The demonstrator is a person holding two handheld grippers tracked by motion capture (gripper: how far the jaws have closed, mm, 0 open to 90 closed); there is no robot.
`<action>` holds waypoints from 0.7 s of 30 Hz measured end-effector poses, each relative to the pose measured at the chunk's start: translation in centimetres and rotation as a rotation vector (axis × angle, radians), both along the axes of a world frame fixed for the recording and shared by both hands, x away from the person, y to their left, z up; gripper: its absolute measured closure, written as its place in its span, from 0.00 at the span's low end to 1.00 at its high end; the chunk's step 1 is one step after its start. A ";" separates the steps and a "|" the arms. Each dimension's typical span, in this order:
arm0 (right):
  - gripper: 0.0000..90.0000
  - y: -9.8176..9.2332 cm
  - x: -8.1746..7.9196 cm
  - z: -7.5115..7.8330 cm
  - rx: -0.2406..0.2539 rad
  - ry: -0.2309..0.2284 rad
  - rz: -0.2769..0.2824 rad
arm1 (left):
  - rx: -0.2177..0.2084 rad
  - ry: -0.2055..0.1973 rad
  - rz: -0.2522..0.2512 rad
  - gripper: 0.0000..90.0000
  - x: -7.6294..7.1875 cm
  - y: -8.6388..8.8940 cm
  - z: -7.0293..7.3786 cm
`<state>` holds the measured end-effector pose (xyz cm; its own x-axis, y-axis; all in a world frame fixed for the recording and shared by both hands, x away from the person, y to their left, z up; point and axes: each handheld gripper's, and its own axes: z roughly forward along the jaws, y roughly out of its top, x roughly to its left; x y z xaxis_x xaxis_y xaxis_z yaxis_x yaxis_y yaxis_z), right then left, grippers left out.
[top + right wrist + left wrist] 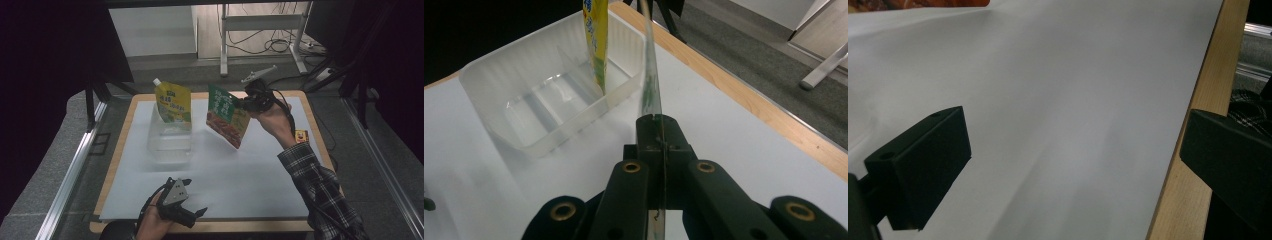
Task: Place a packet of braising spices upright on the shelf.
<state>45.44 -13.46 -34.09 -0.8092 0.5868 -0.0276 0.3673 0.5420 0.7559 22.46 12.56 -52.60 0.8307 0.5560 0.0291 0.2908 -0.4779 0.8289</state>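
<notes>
The right hand-held gripper (248, 102) is clenched on the edge of a green snack pouch (227, 116), its jaws pinched tight on the thin seam, as the right gripper view (659, 150) shows edge-on (650, 85). The pouch hangs tilted in the air at about eight o'clock from that gripper, lifted clear of the white worktop (250, 175). Just beside it, at its nine o'clock, a yellow spouted pouch (173, 103) stands upright in a clear plastic tray (170, 145). The left hand-held gripper (192, 215) rests at the worktop's six o'clock edge, released, its jaws spread wide with nothing between them (1073, 165), well apart from both pouches.
</notes>
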 end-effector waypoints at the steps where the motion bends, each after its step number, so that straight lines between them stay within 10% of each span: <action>1: 0.99 0.0 0.0 0.1 0.004 -0.001 -0.001 | 0.000 -0.001 0.000 0.00 0.0 0.0 0.0; 21: 0.99 0.8 -1.3 2.8 0.060 0.014 0.101 | -0.002 -0.002 0.000 0.00 0.0 -0.1 0.0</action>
<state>44.13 -12.63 -31.29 -0.8645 0.5024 0.0174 0.3241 0.5306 0.7833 22.44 12.47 -52.64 0.8304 0.5564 0.0295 0.2897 -0.4764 0.8302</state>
